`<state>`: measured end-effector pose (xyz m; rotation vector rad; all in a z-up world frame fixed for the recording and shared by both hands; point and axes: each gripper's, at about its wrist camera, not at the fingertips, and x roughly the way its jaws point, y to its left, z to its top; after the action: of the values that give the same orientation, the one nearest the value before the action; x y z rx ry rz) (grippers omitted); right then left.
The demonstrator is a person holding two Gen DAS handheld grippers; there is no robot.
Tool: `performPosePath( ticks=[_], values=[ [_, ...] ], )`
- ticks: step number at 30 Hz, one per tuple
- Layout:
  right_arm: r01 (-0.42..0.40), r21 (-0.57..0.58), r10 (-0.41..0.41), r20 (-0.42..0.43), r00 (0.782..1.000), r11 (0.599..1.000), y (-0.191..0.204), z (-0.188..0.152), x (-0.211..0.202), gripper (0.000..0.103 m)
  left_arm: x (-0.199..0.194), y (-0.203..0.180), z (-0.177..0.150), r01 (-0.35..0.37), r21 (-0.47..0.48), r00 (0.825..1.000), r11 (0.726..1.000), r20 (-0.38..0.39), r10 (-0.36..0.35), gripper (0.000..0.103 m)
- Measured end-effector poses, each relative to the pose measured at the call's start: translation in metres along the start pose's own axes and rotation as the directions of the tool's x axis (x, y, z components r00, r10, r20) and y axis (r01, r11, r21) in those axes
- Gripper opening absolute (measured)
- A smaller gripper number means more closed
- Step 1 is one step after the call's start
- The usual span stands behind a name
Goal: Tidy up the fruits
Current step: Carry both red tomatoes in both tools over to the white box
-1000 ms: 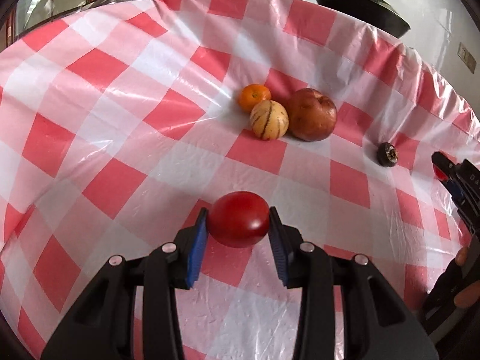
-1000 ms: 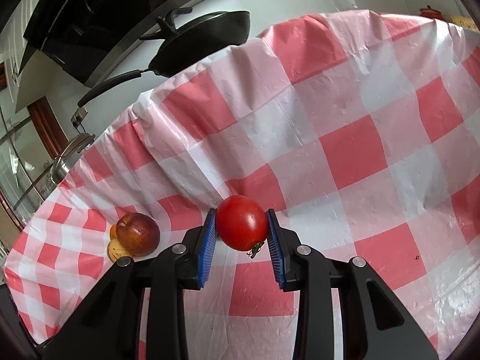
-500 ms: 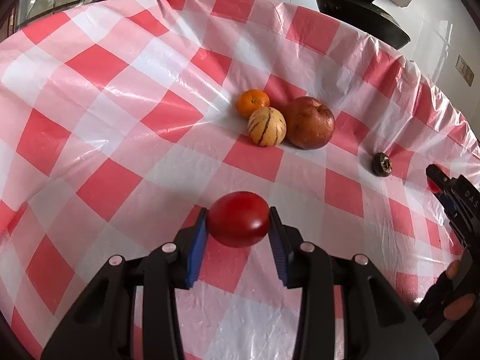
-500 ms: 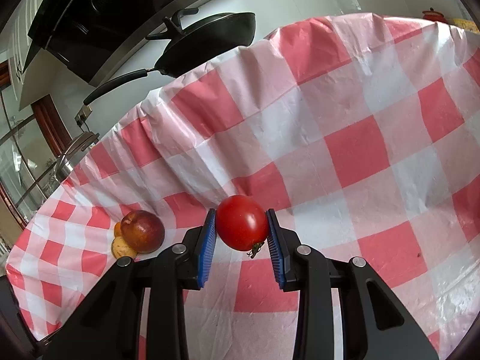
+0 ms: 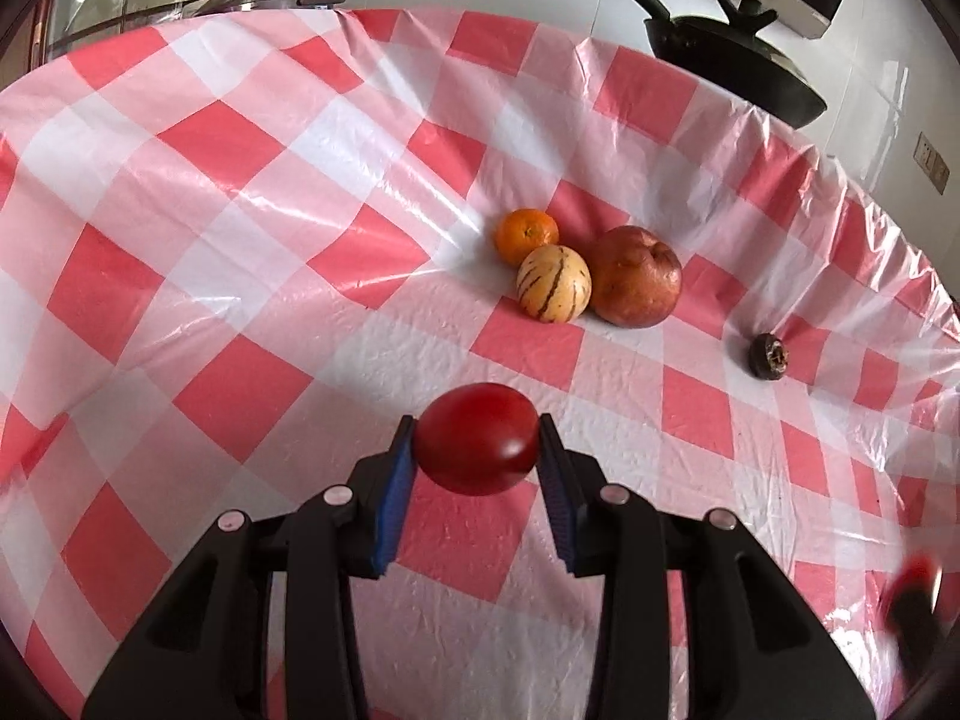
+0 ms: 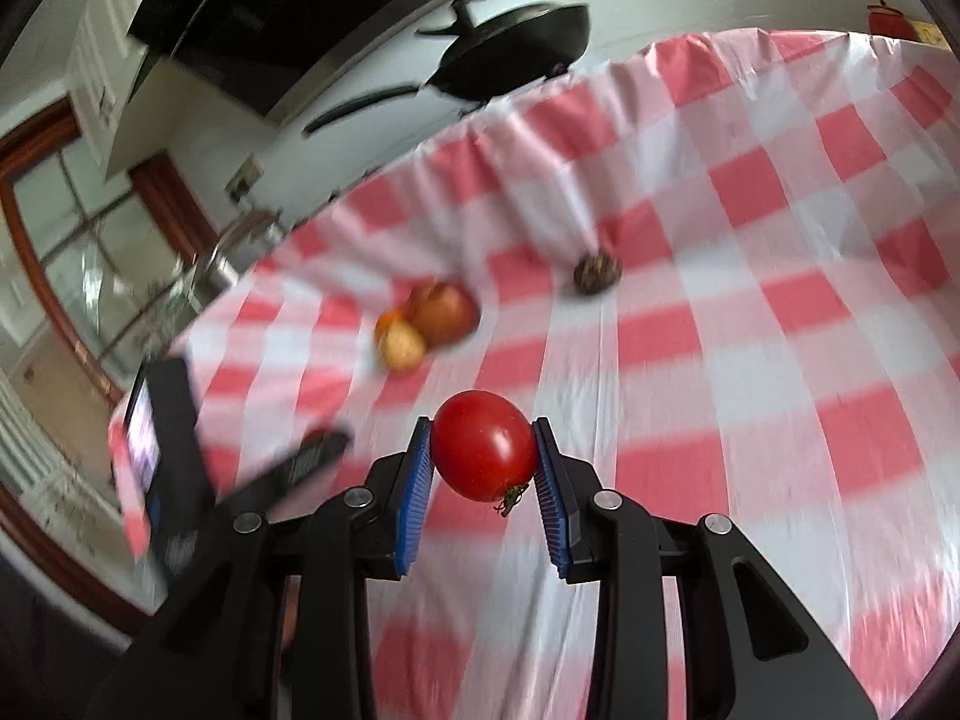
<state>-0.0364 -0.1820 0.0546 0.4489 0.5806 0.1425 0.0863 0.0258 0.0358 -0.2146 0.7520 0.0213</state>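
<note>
We are working over the worktop (image 5: 252,324), which is wearing a red and white checked cloth; on it a small group is already forming, and we are judging that this is the gathering place for the fruits. In this group the big reddish fruit (image 5: 635,277) is touching the striped yellow fruit (image 5: 553,291), and the orange (image 5: 526,235) is sitting just behind them; these three are looking finished. The small dark fruit (image 5: 768,355) is lying alone, well apart to the side of the group, so it is still waiting for us.

We are carrying two more pieces above the cloth; the left hand-held gripper (image 5: 477,450) is pinching a red tomato (image 5: 477,438) between its blue pads, and the right hand-held gripper (image 6: 483,456) is pinching a second tomato (image 6: 483,445), with its green stem pointing down. The right wrist view is blurred, so fine details there we cannot tell.

We are judging the task to be about half done; both tomatoes are not yet set down beside the group, and the dark fruit is remaining after them.
</note>
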Motion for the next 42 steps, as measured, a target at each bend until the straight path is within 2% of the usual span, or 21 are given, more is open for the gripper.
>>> performPosePath(
  ticks=[6,11,13,16,20,24,27,30,35,39,42],
  values=[
    [0.015,-0.114,-0.016,-0.007,1.000,0.993,0.015,-0.030,-0.051,0.033,-0.042,0.022,-0.018,0.014,-0.028,0.998,1.000,0.059,-0.012,0.039],
    [-0.039,-0.128,0.033,-0.046,0.998,0.991,0.028,-0.051,-0.067,0.033,-0.108,0.066,-0.055,0.038,-0.090,0.990,0.995,0.138,-0.025,0.039],
    [-0.067,-0.146,0.058,-0.065,0.996,0.987,0.040,-0.061,-0.070,0.033,-0.142,0.082,-0.073,0.009,-0.085,0.984,0.996,0.181,0.006,0.039],
    [-0.117,-0.184,0.099,-0.104,0.990,0.976,0.062,-0.078,-0.072,0.033,-0.185,0.109,-0.096,0.004,-0.073,0.981,0.997,0.193,0.010,0.039],
    [-0.174,-0.243,0.142,-0.145,0.979,0.954,0.092,-0.100,-0.077,0.033,-0.226,0.144,-0.118,-0.050,-0.061,0.976,0.997,0.208,0.062,0.039],
    [-0.211,-0.303,0.163,-0.176,0.971,0.929,0.120,-0.119,-0.085,0.033,-0.254,0.179,-0.136,-0.104,-0.061,0.973,0.993,0.202,0.114,0.040],
    [-0.224,-0.351,0.167,-0.186,0.968,0.909,0.136,-0.130,-0.092,0.033,-0.269,0.195,-0.147,-0.157,-0.041,0.964,0.987,0.213,0.162,0.040],
    [-0.249,-0.406,0.177,-0.207,0.962,0.879,0.155,-0.145,-0.100,0.033,-0.284,0.215,-0.163,-0.226,-0.019,0.949,0.974,0.221,0.224,0.040],
    [-0.312,-0.492,0.198,-0.271,0.942,0.813,0.187,-0.176,-0.104,0.033,-0.298,0.261,-0.186,-0.295,-0.064,0.936,0.953,0.184,0.302,0.040],
    [-0.377,-0.557,0.210,-0.342,0.916,0.740,0.215,-0.209,-0.104,0.033,-0.296,0.300,-0.205,-0.336,-0.116,0.930,0.935,0.114,0.349,0.040],
    [-0.444,-0.597,0.219,-0.413,0.884,0.668,0.237,-0.240,-0.105,0.033,-0.285,0.328,-0.221,-0.361,-0.140,0.929,0.922,0.028,0.368,0.040]
  ],
)
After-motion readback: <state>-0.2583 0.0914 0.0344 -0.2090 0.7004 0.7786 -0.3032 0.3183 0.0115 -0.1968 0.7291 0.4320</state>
